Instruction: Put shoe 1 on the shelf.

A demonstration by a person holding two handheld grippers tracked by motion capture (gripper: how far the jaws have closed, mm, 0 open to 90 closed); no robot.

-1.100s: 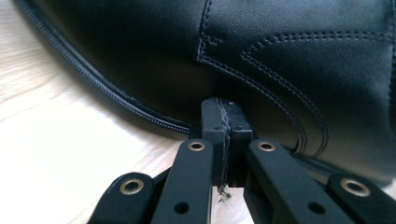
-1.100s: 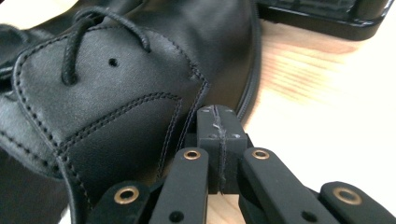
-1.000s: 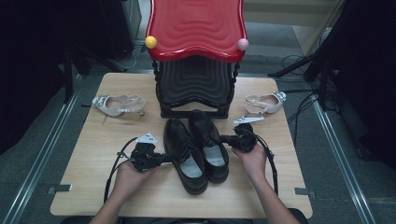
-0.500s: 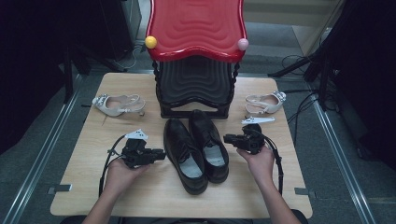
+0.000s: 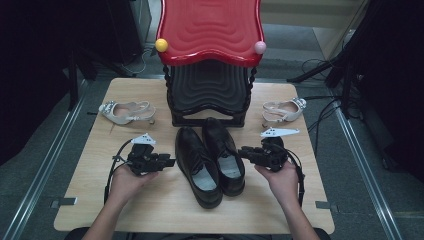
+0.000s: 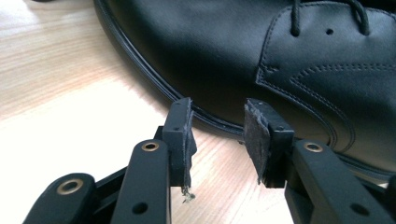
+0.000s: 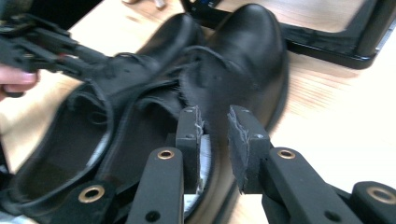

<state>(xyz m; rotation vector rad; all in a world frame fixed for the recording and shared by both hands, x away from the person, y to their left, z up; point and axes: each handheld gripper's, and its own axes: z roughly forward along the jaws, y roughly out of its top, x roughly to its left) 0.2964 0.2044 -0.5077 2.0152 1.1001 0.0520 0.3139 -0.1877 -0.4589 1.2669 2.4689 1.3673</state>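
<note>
Since a second ago both grippers have drawn away from the pair of black lace-up shoes: then each was pressed in against a shoe's side, and now the left gripper (image 5: 170, 162) sits just off the outer side of the left shoe (image 5: 196, 165), while the right gripper (image 5: 243, 152) hovers just beside the right shoe (image 5: 223, 154). The jaws of both have just been opening and stand spread, with nothing between them (the left gripper view shows bare wood in the gap, the shoe's welt just beyond the tips). The shoes have not shifted. They lie side by side, touching, in the middle of the wooden table (image 5: 150, 210), long axes running roughly from the person toward the far edge and leaning a little left at the toes; toes point at the black stand (image 5: 209, 90) under the red wavy tray (image 5: 210, 25), heels toward the person. Both shoe openings face up, showing pale insoles. A pale sandal (image 5: 127, 112) lies near each far corner, well apart from the black pair.
</note>
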